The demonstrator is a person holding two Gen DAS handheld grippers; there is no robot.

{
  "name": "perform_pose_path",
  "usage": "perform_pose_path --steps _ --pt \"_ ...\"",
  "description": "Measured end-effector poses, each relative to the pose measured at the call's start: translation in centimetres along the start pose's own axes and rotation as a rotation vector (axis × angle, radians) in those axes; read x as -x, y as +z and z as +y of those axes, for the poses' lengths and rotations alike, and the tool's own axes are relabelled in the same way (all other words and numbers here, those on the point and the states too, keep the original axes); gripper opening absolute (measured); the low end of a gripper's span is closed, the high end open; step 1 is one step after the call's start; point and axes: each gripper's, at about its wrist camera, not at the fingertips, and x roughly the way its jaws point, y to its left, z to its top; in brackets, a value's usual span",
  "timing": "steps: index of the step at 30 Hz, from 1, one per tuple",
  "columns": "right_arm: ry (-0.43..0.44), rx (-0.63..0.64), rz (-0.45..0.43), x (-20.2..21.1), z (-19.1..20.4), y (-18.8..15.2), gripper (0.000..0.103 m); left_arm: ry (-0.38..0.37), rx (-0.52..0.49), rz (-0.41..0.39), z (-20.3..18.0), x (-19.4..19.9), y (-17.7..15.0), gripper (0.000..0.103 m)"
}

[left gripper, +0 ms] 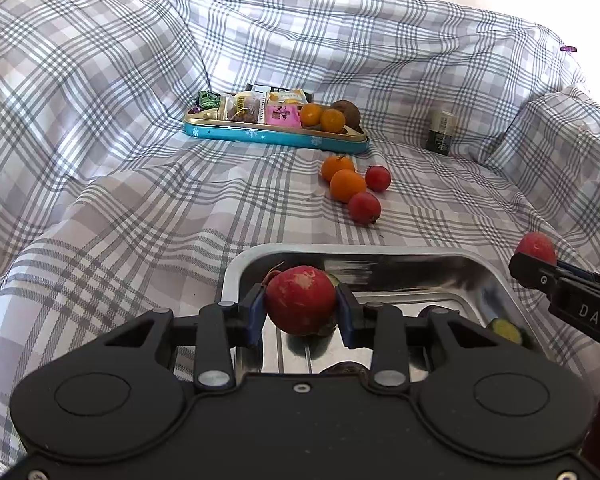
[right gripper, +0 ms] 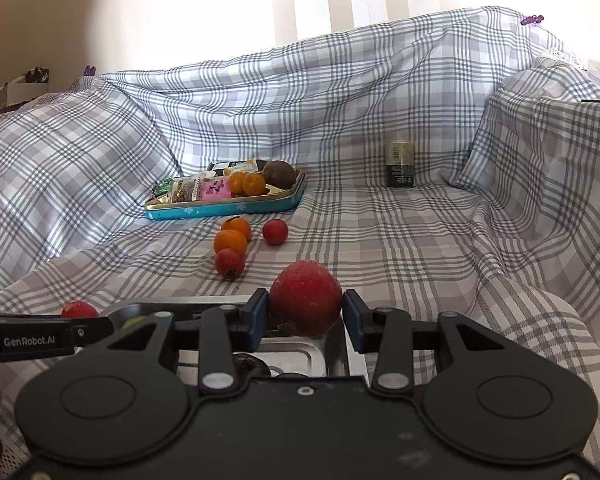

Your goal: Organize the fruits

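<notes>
Both grippers are loaded: the left gripper (left gripper: 301, 309) pinches a red fruit (left gripper: 301, 300) over the steel tray (left gripper: 380, 253), inside its near rim. The right gripper (right gripper: 305, 314) clamps another red fruit (right gripper: 306, 296) above the tray's far edge (right gripper: 336, 354). Loose oranges (right gripper: 231, 241) sit on open plaid cloth (right gripper: 400, 248) beyond.

Your left gripper (left gripper: 301, 306) pinches a red fruit (left gripper: 301, 300) between its jaws, above a steel tray (left gripper: 236, 268); beyond lie oranges (left gripper: 342, 178).

Grey-and-white plaid cloth (left gripper: 140, 200), teal snowflake-patterned tin (left gripper: 276, 136), orange citrus (left gripper: 347, 185), red fruit (left gripper: 301, 299), silver tray (left gripper: 380, 252)
</notes>
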Motion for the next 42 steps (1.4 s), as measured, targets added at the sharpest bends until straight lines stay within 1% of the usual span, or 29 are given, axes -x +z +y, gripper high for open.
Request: perform_pose_path --steps 3,9,13,19,42 --pt "-0.002 0.001 0.005 -0.06 0.0 0.0 0.043 0.004 0.002 0.012 -0.01 -0.2 0.07 0.045" --pt "0.004 -0.001 0.022 -0.32 -0.1 0.03 0.043 0.004 0.013 0.0 0.24 0.02 0.18 0.045" --pt "0.008 0.002 0.026 -0.36 -0.07 0.04 0.043 0.01 0.005 0.011 0.07 -0.09 0.15 0.045" --pt "0.007 -0.002 0.016 -0.19 -0.11 0.1 0.044 0.013 -0.017 0.009 -0.22 -0.09 0.12 0.045" --pt "-0.001 0.002 0.017 -0.22 -0.13 0.13 0.044 0.026 -0.027 0.014 -0.25 -0.2 0.14 0.045"
